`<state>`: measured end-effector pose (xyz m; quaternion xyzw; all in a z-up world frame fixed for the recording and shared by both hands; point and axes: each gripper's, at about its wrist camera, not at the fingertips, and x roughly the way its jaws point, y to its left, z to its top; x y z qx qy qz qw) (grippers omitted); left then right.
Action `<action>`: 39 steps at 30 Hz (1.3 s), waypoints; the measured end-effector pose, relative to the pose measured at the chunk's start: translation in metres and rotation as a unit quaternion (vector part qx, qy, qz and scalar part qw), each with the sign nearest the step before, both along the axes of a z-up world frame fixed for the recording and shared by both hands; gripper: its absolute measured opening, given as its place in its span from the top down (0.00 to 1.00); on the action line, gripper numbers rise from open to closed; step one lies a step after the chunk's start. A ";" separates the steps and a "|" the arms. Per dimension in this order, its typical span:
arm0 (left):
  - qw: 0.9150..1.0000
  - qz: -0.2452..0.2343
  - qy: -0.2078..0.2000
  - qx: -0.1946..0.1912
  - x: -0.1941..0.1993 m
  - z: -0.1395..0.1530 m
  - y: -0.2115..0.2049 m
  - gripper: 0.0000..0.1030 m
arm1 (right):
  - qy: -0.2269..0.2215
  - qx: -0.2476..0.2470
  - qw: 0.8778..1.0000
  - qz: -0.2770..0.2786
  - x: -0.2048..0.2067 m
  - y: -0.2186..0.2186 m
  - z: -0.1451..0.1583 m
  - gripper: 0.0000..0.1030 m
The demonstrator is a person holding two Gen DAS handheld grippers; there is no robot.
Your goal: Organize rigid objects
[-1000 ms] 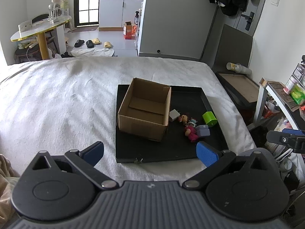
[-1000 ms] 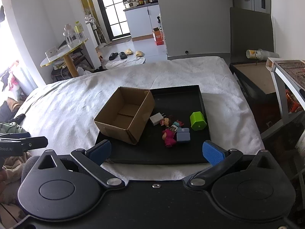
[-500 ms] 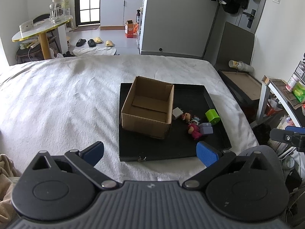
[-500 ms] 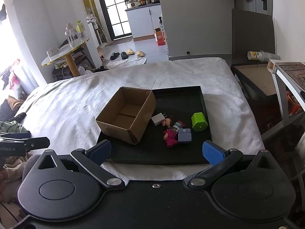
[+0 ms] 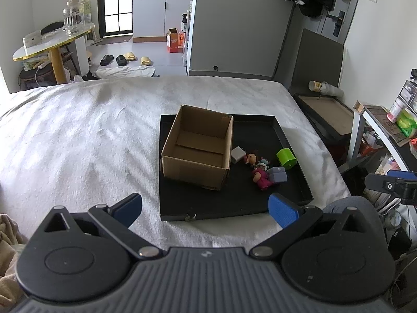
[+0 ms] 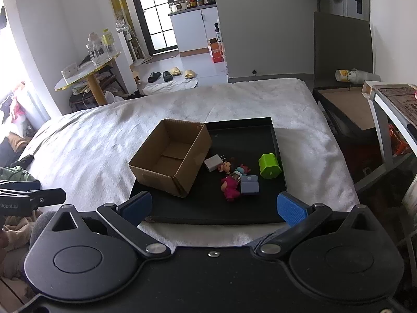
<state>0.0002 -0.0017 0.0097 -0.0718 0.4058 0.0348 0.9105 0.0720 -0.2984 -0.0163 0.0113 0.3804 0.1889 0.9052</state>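
Note:
An open, empty cardboard box (image 5: 198,147) (image 6: 170,157) stands on the left part of a black tray (image 5: 234,200) (image 6: 208,211) on a white bed. To its right on the tray lie a white charger (image 5: 237,154) (image 6: 213,163), small dolls (image 5: 258,167) (image 6: 230,180), a lilac block (image 5: 278,174) (image 6: 249,186) and a green block (image 5: 286,157) (image 6: 269,165). My left gripper (image 5: 206,208) is open and empty, in front of the tray's near edge. My right gripper (image 6: 213,208) is open and empty, also at the near edge.
The white bedspread (image 5: 78,143) surrounds the tray. A low dark side table (image 5: 325,112) and a shelf (image 5: 385,130) stand to the right of the bed. A round table (image 5: 52,44) and slippers (image 5: 125,58) are on the floor beyond.
Both grippers have drawn back slightly from the tray, so the box and toys look smaller and farther. Jaws stayed open. Nothing on the tray moved.

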 end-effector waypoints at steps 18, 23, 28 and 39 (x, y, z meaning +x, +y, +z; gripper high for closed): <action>1.000 0.000 0.000 0.000 -0.001 -0.004 -0.002 0.00 | -0.001 -0.005 1.000 0.001 -0.001 -0.001 0.000 0.00; 1.000 0.002 0.002 0.000 0.003 -0.005 -0.001 0.00 | 0.001 -0.006 1.000 0.001 0.001 -0.001 0.000 0.00; 1.000 0.004 0.005 0.000 0.008 -0.007 0.000 0.00 | 0.004 -0.006 1.000 -0.001 0.004 0.000 -0.002 0.00; 1.000 0.003 0.021 -0.003 0.026 -0.015 0.003 0.00 | 0.016 -0.010 1.000 -0.002 0.018 0.003 -0.011 0.00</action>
